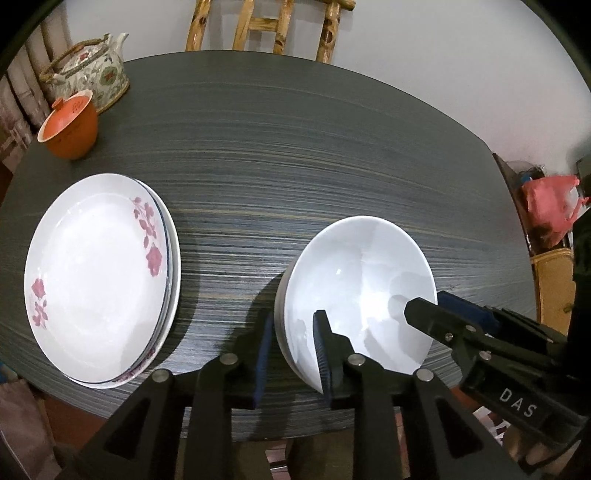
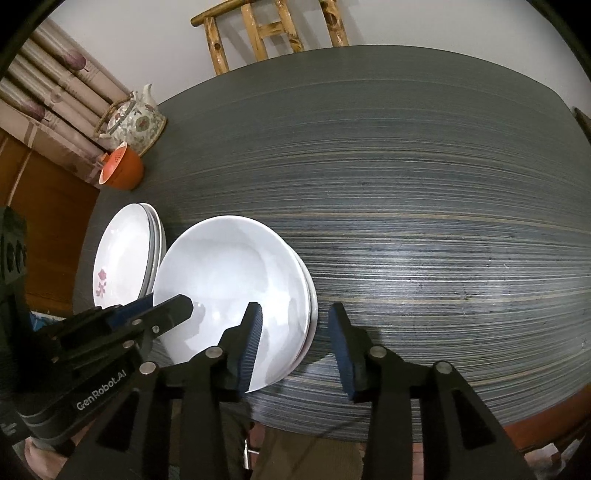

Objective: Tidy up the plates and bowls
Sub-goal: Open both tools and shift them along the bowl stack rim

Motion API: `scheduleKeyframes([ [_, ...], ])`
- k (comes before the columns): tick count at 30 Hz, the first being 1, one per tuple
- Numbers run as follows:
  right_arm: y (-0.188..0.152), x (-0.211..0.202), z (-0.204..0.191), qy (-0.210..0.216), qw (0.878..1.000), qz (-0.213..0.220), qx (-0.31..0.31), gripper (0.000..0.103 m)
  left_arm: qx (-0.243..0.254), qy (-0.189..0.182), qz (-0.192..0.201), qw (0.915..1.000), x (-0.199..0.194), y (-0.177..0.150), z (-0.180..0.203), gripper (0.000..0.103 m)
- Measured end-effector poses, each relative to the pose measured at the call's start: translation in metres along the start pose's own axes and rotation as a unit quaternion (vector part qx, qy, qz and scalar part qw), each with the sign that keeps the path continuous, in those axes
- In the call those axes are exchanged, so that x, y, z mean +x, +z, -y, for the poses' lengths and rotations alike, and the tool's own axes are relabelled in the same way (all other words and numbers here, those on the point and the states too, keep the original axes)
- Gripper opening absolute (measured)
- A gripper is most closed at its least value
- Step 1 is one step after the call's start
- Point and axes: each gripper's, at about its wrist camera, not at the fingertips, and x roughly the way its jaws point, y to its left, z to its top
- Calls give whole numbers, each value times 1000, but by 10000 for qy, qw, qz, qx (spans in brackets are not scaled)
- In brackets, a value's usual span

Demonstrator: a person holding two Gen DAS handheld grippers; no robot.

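A stack of white bowls (image 1: 354, 280) stands near the front edge of the dark striped table (image 1: 295, 147); it also shows in the right wrist view (image 2: 229, 273). My left gripper (image 1: 291, 354) is open, its jaws straddling the bowls' left rim without closing on it. My right gripper (image 2: 295, 347) is open and straddles the bowls' right rim; it shows in the left wrist view (image 1: 436, 306). A stack of white plates with pink flowers (image 1: 96, 280) lies left of the bowls, also in the right wrist view (image 2: 125, 254).
A floral teapot (image 1: 92, 66) and an orange lidded cup (image 1: 70, 125) stand at the table's far left. A wooden chair (image 1: 266, 26) stands behind the table. A red plastic bag (image 1: 550, 206) lies off the table's right side.
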Motion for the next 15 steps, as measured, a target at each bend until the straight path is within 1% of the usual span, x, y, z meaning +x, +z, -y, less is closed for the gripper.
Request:
scheduleKeyframes([
  [2,0,0,0,20,10000,8,23,36,-61,-45,14,10000,-2,-1,-4,25],
  [3,0,-1,0,34,10000,9,33,38,-86,-62,28,9999,-3,-2,-5,26],
  [5,-1,-2,1,13,10000,34,26,42,-170,-72,44,9998,-5,-4,-9,32],
  [6,-2,-2,1,-5,10000,46,11,45,-206,-89,57,9997,-6,-4,-11,33],
  [11,-4,-5,1,69,9999,103,89,47,-292,-81,207,9993,-13,-8,-14,34],
  [13,-5,-7,2,94,9997,170,117,48,-290,-71,217,9993,-15,-10,-15,36],
  [15,-6,-8,0,81,9996,265,96,49,-354,-136,188,9991,-15,-11,-18,37],
])
